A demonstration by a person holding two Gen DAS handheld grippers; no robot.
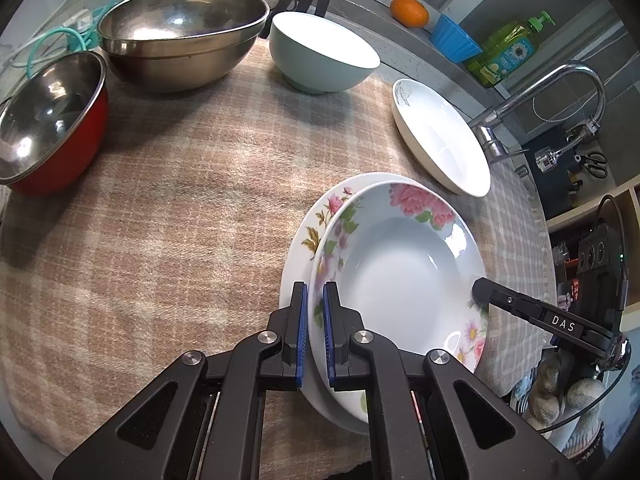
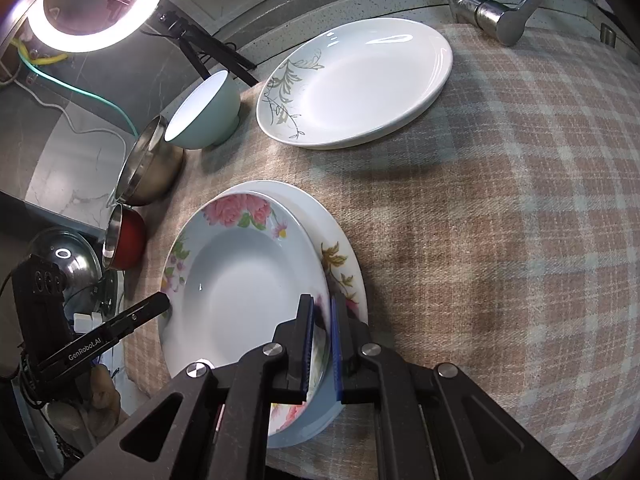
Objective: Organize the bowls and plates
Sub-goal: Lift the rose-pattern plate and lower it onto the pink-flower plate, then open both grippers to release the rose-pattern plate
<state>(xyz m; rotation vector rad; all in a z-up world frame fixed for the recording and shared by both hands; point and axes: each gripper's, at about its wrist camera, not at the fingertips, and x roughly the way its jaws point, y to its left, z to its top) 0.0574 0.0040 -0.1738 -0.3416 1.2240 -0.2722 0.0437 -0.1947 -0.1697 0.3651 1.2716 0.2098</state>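
Note:
A deep floral plate (image 1: 400, 264) sits on a flatter floral plate (image 1: 304, 240) on the plaid cloth. My left gripper (image 1: 315, 332) is shut on the deep plate's near rim. My right gripper (image 2: 322, 344) is shut on the opposite rim of the same plate (image 2: 240, 280); its finger shows in the left wrist view (image 1: 520, 308). A white plate with a leaf pattern (image 2: 356, 80) lies further back. A pale green bowl (image 1: 320, 52), a large steel bowl (image 1: 180, 32) and a red steel bowl (image 1: 48, 120) stand along the far side.
A faucet (image 1: 540, 100) rises at the cloth's edge by the white plate (image 1: 440, 136). An orange (image 1: 409, 11), a blue container (image 1: 454, 38) and a green soap bottle (image 1: 508, 52) sit on the ledge. A ring light (image 2: 92, 4) stands at the left.

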